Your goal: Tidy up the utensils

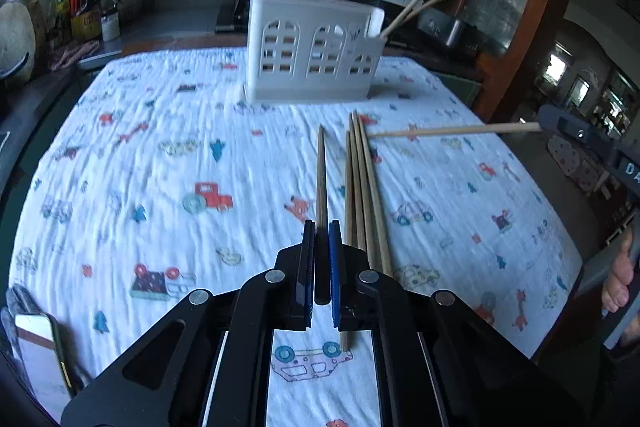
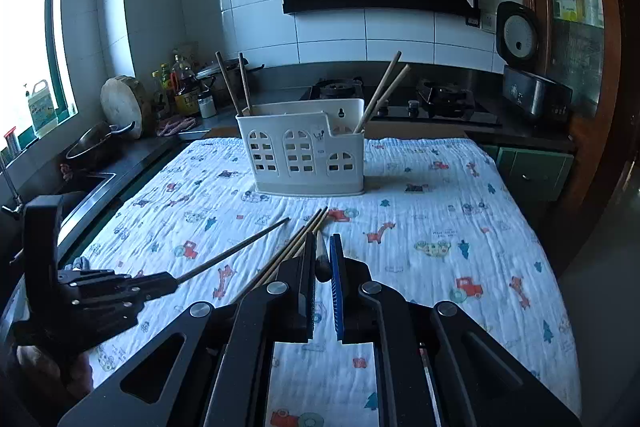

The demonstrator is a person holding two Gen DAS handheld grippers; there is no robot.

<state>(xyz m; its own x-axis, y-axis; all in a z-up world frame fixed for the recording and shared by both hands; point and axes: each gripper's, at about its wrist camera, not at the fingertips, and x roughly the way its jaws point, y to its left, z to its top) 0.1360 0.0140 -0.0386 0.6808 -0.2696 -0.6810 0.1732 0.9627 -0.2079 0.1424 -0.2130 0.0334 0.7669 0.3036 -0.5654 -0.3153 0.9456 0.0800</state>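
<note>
On the printed tablecloth [image 2: 440, 227], my white utensil caddy [image 2: 304, 155] at the far side already holds four chopsticks, two at each end, while each gripper, left gripper [image 1: 321, 227] and right gripper [image 2: 322, 243], clamps one chopstick and a loose bundle [image 1: 362, 187] waits nearby.

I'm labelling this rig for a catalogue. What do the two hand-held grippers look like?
Both match: the left hand-held gripper and right hand-held gripper have matte black angular linkage arms with round silver pivot pins and flat blue ribbed pads. No cables show; the bare hand wears no sleeve.
</note>
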